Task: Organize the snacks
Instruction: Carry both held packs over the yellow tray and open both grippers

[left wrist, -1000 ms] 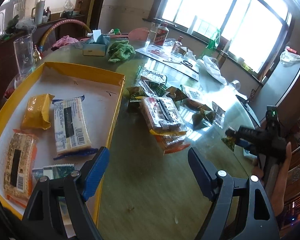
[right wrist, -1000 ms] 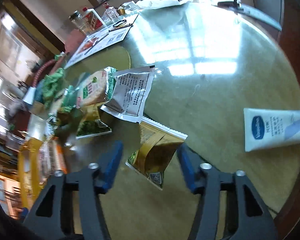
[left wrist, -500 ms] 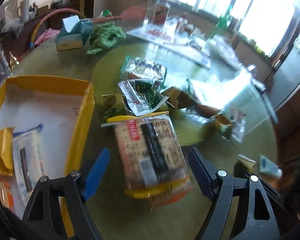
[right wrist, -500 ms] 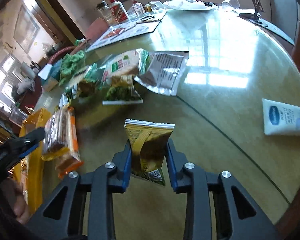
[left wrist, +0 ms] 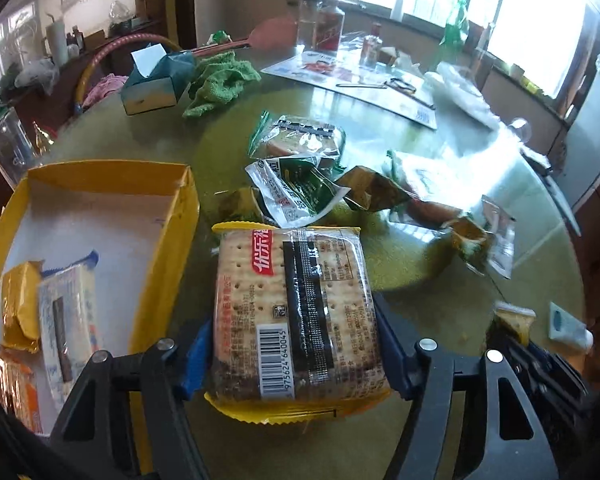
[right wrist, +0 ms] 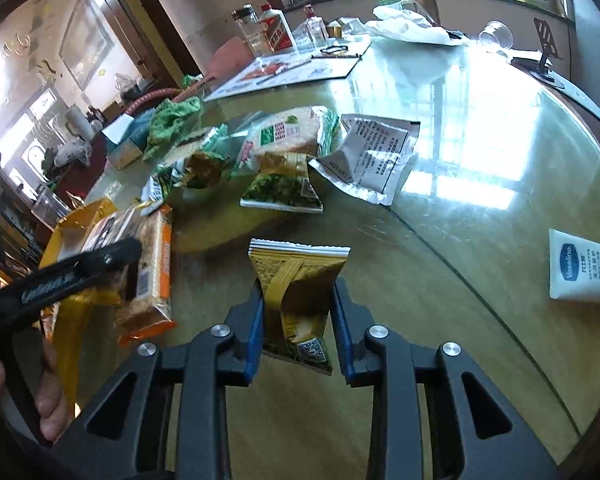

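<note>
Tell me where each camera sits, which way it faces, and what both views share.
Left wrist: on the left gripper, angled down at a cracker pack between its closing jaws, the yellow tray beside it.
Right wrist: on the right gripper, angled down at a gold snack packet it clamps; a hand shows.
Shared: the cracker pack, green cloth, Vaseline tube.

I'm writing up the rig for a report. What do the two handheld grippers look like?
Both match: the left gripper and right gripper have matte black angular frames with triangular cut-outs, silver round pivot pins, and blue pads lining the jaws. Seen from the right wrist, the left one's black body carries pale lettering, too blurred to read. No cables or sleeves show clearly.
</note>
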Demonstrator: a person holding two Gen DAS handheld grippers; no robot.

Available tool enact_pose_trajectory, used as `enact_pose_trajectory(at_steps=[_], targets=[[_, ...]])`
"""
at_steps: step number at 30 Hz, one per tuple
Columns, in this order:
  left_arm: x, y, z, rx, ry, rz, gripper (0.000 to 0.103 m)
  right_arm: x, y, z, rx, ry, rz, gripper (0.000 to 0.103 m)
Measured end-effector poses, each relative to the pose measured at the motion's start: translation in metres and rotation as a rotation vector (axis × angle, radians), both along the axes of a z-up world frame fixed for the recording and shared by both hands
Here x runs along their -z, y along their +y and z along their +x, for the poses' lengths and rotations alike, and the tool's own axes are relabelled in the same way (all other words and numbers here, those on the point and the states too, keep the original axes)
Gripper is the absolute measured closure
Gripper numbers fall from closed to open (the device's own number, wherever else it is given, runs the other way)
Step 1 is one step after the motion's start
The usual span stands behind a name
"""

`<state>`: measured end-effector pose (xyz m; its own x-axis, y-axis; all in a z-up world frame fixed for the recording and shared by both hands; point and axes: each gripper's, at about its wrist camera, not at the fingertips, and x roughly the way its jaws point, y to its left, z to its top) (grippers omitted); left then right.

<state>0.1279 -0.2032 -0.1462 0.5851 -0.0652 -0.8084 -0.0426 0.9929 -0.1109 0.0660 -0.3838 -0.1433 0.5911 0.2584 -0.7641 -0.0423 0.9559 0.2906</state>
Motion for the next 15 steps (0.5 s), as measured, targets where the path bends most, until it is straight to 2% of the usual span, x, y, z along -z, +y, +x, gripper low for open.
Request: enact_pose_trajectory(at_steps=[3, 7, 10, 12, 15], targets=[[-0.011, 0.015, -0.016, 0.009, -0.026, -0.091, 0.035, -0.006, 0.003, -0.005, -0.025, -0.042, 0.026, 0.071], [-0.041, 0.04, -0.047, 0.022, -0.098, -0.204, 0.035, -0.016, 0.013, -0.011, -0.093, -0.105, 0.063, 0.072], [-0.066, 0.073, -0.077, 0.015, -0.165, -0.244, 0.035, -0.026, 0.025, -0.016, -0.15, -0.115, 0.097, 0.072], [-0.078, 0.103, -0.088, -0.016, -0.189, -0.257, 0.035, -0.038, 0.042, -0.023, -0.219, -0.118, 0.129, 0.072], [-0.088, 0.149, -0.097, -0.096, -0.212, -0.263, 0.035, -0.057, 0.08, -0.036, -0.312, -0.122, 0.12, 0.072]])
